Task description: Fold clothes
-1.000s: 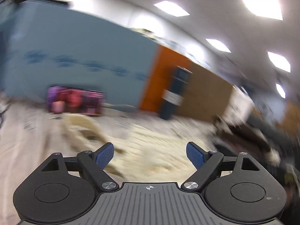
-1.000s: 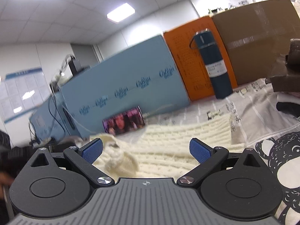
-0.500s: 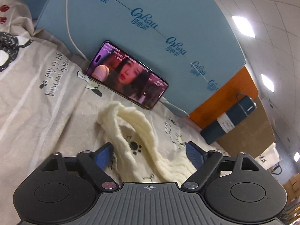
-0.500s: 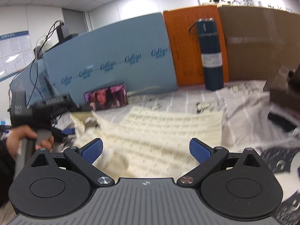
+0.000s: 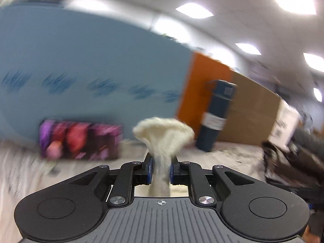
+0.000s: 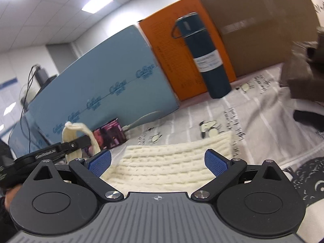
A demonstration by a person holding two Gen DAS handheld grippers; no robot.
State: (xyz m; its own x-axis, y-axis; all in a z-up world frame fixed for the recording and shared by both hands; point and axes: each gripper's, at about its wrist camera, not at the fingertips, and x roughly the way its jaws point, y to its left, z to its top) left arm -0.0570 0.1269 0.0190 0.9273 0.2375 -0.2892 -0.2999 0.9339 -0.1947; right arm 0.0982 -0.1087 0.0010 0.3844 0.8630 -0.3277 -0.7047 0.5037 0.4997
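Dark blue flask (image 6: 202,54) upright before orange board (image 6: 168,52), phone (image 6: 109,134) against blue panel (image 6: 105,81), printed sheet (image 6: 253,109)

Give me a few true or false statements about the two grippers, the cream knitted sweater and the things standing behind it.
1. The left gripper is shut on a bunch of the cream knitted sweater. True.
2. The right gripper has its fingers closed on the sweater. False: they stand wide apart, and the knit lies beyond them.
3. The dark blue insulated bottle lies on its side. False: it stands upright before the orange board.
4. A phone with a lit screen leans against the light blue board. True.
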